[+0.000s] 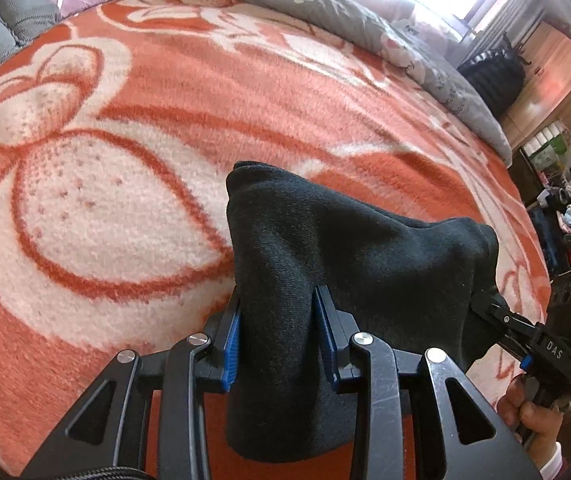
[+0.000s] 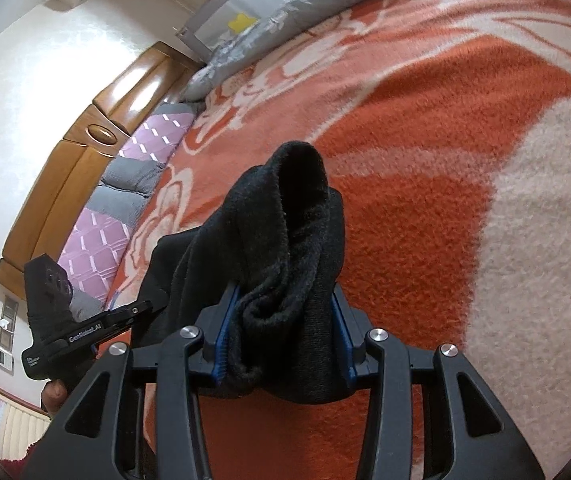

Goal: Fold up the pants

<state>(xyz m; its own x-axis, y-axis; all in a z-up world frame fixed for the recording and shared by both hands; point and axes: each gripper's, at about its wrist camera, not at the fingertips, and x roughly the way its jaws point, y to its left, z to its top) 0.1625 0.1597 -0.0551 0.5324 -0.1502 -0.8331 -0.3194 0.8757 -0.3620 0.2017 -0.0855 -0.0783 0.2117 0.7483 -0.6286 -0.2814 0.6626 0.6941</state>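
The black pants [image 1: 349, 248] hang bunched between both grippers above an orange and white blanket [image 1: 125, 120]. My left gripper [image 1: 277, 304] is shut on a thick fold of the black cloth, its blue pads pressing both sides. At the right of the left wrist view the right gripper [image 1: 489, 304] bites the other end of the cloth, with a hand below it. In the right wrist view my right gripper [image 2: 283, 300] is shut on a rolled wad of the pants [image 2: 297, 220]. The left gripper [image 2: 141, 308] shows at the left there, holding the cloth.
The blanket [image 2: 445, 160] covers a wide bed. A grey patterned quilt [image 1: 365, 16] lies along the bed's far side. A wooden headboard [image 2: 69, 160] and pink and grey pillows [image 2: 97, 240] line one end. A black bag [image 1: 493, 76] and cluttered shelves stand beyond the bed.
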